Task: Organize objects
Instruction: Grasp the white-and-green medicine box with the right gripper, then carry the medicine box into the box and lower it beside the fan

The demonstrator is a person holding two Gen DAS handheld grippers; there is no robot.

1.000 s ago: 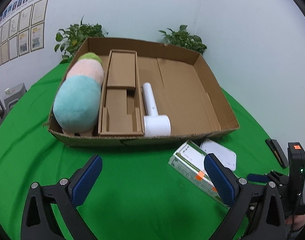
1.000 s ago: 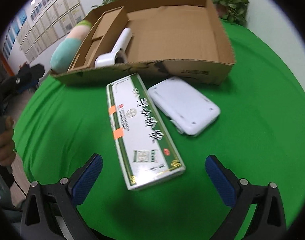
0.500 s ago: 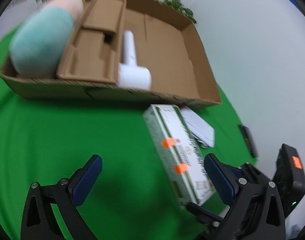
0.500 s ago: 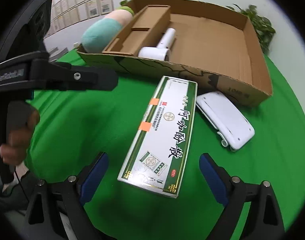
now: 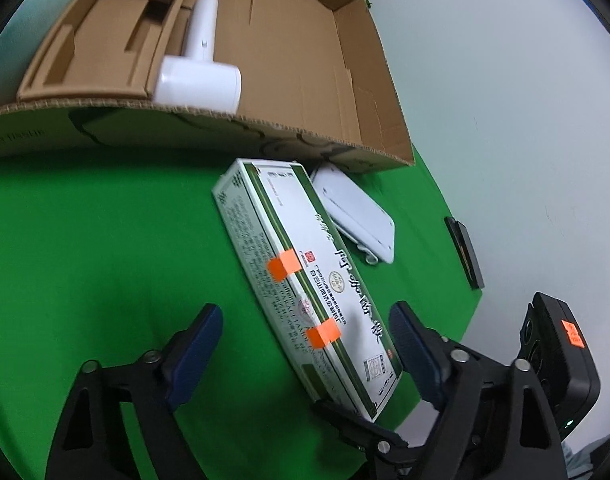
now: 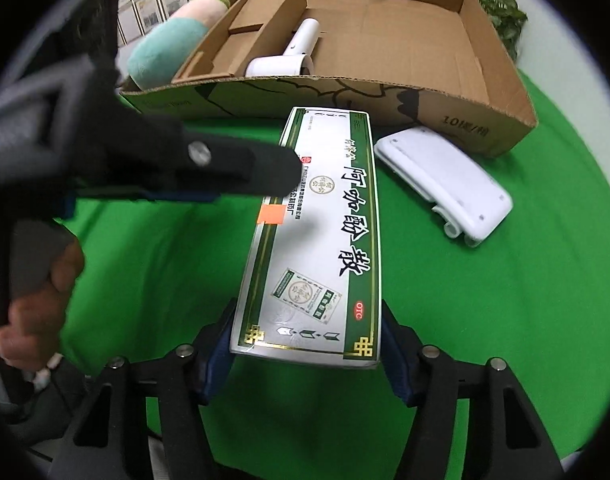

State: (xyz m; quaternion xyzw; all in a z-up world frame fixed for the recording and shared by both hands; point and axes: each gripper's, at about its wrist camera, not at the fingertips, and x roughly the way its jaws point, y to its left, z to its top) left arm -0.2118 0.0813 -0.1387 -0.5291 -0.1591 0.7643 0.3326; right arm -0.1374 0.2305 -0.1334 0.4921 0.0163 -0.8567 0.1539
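Note:
A long green-and-white medicine box (image 6: pixel 317 240) with orange tape lies on the green cloth in front of the cardboard box (image 6: pixel 445 116). My right gripper (image 6: pixel 307 354) is shut on the near end of the medicine box. In the left wrist view the medicine box (image 5: pixel 305 280) lies between the open fingers of my left gripper (image 5: pixel 305 348), which straddles its middle part. The left gripper's finger (image 6: pixel 233 168) reaches over the box in the right wrist view. A white flat device (image 6: pixel 445 184) lies right of the medicine box.
The cardboard box (image 5: pixel 345 40) holds a white handheld device (image 5: pixel 201 68), a cardboard insert (image 5: pixel 97 52) and a plush toy (image 6: pixel 165 56). A black flat object (image 5: pixel 465 252) lies near the table's right edge. Plants (image 6: pixel 501 12) stand behind the box.
My right gripper moved forward and closed on the near end of the medicine box. My left gripper swung right and down over the box's middle, fingers still open.

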